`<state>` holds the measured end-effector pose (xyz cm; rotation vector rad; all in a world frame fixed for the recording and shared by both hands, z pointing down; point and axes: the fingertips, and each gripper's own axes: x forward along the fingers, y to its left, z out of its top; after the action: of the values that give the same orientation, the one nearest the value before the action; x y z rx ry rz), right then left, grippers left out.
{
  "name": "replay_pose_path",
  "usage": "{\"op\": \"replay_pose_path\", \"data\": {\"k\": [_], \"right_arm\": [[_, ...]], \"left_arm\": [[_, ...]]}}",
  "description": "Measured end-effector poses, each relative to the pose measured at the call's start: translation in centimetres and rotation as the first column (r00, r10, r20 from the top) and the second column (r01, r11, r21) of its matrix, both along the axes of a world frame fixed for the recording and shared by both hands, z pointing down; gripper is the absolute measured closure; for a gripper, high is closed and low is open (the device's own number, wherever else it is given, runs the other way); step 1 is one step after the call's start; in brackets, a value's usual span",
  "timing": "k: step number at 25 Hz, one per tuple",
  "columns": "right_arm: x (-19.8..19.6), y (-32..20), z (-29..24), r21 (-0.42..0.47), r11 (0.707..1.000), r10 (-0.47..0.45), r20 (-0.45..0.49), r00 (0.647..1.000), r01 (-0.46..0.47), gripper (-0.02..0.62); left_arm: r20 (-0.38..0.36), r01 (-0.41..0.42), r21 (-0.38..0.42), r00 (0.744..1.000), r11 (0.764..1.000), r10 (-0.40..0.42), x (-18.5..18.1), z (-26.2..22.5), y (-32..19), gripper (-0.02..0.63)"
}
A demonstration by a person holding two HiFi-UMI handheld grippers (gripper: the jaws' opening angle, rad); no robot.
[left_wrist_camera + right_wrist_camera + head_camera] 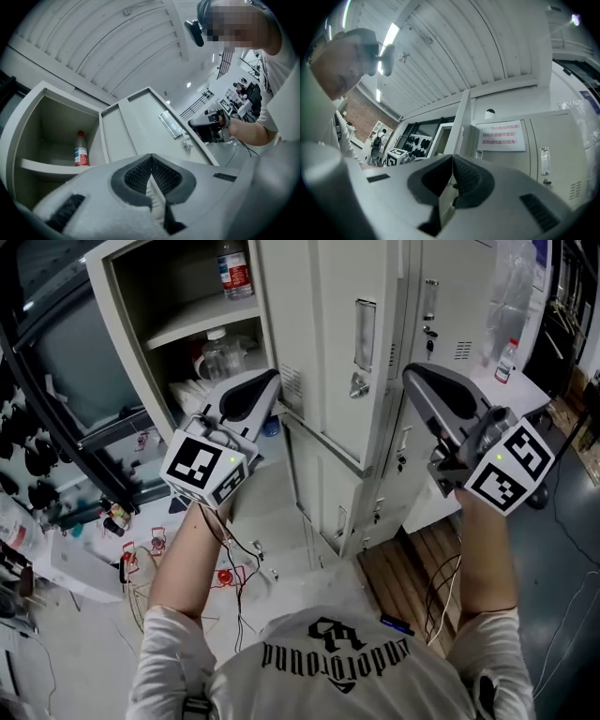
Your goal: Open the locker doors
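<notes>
Grey metal lockers fill the head view. The upper left compartment [155,282] stands open, with water bottles [234,268] on its shelves. Its narrow-looking door [284,324] swings out toward me. My left gripper [274,381] is shut on that door's lower edge by the vent slats [292,387], which show between the pads [161,176]. The neighbouring door [361,334], with a handle and lock, also stands out from the frame. My right gripper [407,376] is shut on its free edge, and the thin door edge [459,119] rises from between its pads [466,176].
A bottle [507,360] stands on a lower cabinet at the right. A wooden pallet [412,577] lies on the floor below the lockers. Cables and small parts [141,549] litter the floor at left. A red-lettered notice [500,136] hangs on the locker to the right.
</notes>
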<state>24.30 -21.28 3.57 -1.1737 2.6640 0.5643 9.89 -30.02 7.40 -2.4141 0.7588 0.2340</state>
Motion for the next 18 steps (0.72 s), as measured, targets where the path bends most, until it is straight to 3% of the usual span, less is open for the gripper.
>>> {"op": "replay_pose_path", "data": {"k": [3,12,18], "right_arm": [[-0.6,0.6,3.1,-0.005,1.0,0.003,-0.031,1.0,-0.003,0.586],[-3.0,2.1,14.2,-0.117,0.984,-0.135,-0.01,0.991,0.133,0.591],[-6.5,4.7,20.2,-0.096,0.978,-0.192,-0.033,0.981,0.188,0.591]], "left_arm": [[0.001,0.04,-0.042,0.999,0.998,-0.04,-0.6,2.1,0.6,0.598],[0.055,0.143,-0.135,0.989,0.98,-0.137,-1.5,10.9,5.7,0.598],[0.06,0.216,-0.285,0.976,0.934,-0.207,-4.1,18.3,9.4,0.598]]}}
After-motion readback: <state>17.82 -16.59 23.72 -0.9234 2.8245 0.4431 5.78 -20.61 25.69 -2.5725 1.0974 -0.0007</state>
